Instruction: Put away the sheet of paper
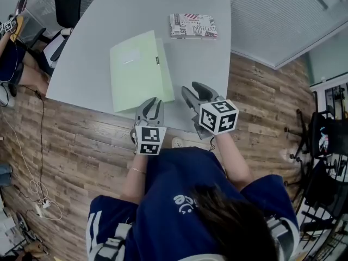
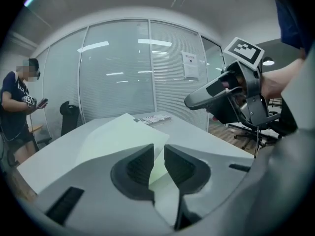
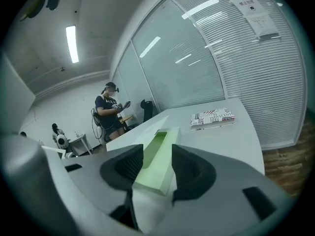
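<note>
I count one pale green sheet of paper point(image 1: 133, 72), near-centre on the grey table point(image 1: 103, 15), overlapping one green flat folder point(image 1: 165, 78). One printed book point(image 1: 193, 26) far right. Two tongs: left gripper point(image 1: 154, 102) narrowly parted, right gripper point(image 1: 191, 87) wider, both empty.

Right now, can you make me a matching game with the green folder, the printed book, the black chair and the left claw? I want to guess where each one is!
Things:
1. green folder
2. printed book
3. black chair
4. left claw

Places or states:
A. on the floor beside the far left corner of the table
B. over the table's near edge, jaws slightly apart, holding nothing
C. lying flat, reaching almost to the table's near edge
D. lying on the table's far side

Right pairs: 1-C, 2-D, 3-A, 4-B.
</note>
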The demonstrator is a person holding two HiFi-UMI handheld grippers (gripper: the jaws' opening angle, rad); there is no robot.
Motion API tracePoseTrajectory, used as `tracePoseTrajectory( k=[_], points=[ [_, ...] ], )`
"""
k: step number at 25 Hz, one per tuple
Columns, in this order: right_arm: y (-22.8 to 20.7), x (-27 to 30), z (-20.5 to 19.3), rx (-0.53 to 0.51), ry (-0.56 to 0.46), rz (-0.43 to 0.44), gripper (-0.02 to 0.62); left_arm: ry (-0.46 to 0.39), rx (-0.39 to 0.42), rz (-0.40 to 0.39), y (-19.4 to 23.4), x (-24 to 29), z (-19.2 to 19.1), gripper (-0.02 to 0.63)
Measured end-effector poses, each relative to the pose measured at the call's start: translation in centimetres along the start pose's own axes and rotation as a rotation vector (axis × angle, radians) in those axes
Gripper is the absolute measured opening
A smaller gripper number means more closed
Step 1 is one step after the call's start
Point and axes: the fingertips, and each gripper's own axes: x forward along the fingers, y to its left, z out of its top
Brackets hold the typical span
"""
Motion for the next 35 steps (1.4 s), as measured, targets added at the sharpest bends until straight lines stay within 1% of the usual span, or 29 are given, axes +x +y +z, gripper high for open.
tracePoseTrajectory(
  k=[2, 7, 8, 9, 10, 13, 14, 16, 18, 21, 23, 26, 29, 30, 31, 32, 35],
  points=[
    [0.2, -0.1, -0.5, -0.012, 0.005, 0.0, 0.189, 0.025, -0.004, -0.018, -0.6, 0.7, -0.7, 0.054],
    [0.3, -0.1, -2.1, 0.009, 0.038, 0.004, 0.189, 0.094, 0.065, -0.037, -1.8, 2.5, -2.2, 0.063],
    [0.3, -0.1, -2.2, 0.005, 0.044, 0.006, 0.189, 0.102, 0.06, -0.044, -2.0, 2.8, -2.4, 0.063],
    [0.2, 0.0, -2.3, 0.0, 0.048, 0.009, 0.189, 0.106, 0.024, -0.056, -2.3, 3.0, -2.5, 0.063],
    [0.1, 0.0, -2.4, -0.004, 0.05, 0.012, 0.189, 0.103, -0.038, -0.07, -2.4, 3.1, -2.5, 0.063],
    [-0.2, 0.0, -2.2, 0.015, 0.03, 0.014, 0.189, 0.065, -0.255, -0.103, -2.3, 2.6, -2.0, 0.063],
    [-0.3, 0.0, -2.0, 0.025, 0.019, 0.011, 0.189, 0.046, -0.302, -0.114, -2.1, 2.2, -1.7, 0.063],
    [-0.3, 0.2, -1.7, 0.03, 0.002, 0.006, 0.189, 0.009, -0.349, -0.128, -1.7, 1.4, -0.8, 0.063],
    [0.0, 0.4, -1.6, 0.026, -0.004, 0.007, 0.189, -0.014, -0.366, -0.124, -1.0, 0.5, -0.1, 0.063],
    [0.9, 1.0, -1.8, 0.014, -0.004, 0.017, 0.189, -0.042, -0.376, -0.089, 0.3, -1.1, 0.7, 0.063],
    [1.5, 1.3, -1.9, 0.002, -0.009, 0.024, 0.181, -0.078, -0.381, -0.069, 1.1, -2.1, 1.4, 0.063],
    [2.4, 1.7, -2.2, -0.026, -0.015, 0.026, 0.147, -0.132, -0.377, -0.044, 2.0, -3.6, 2.3, 0.061],
    [3.1, 1.8, -2.8, -0.052, -0.018, 0.016, 0.083, -0.163, -0.371, -0.009, 2.9, -4.9, 2.6, 0.055],
    [3.3, 1.7, -2.9, -0.055, -0.02, 0.014, 0.06, -0.17, -0.375, 0.008, 3.3, -5.3, 2.5, 0.042],
    [3.5, 1.7, -3.0, -0.056, -0.024, 0.012, 0.037, -0.174, -0.38, 0.025, 3.6, -5.6, 2.4, 0.01],
    [3.6, 1.6, -3.1, -0.057, -0.029, 0.009, 0.014, -0.177, -0.384, 0.037, 3.9, -6.0, 2.3, 0.006],
    [3.8, 1.5, -3.3, -0.061, -0.039, -0.002, 0.009, -0.171, -0.377, 0.051, 4.4, -6.6, 1.8, 0.005]
  ],
)
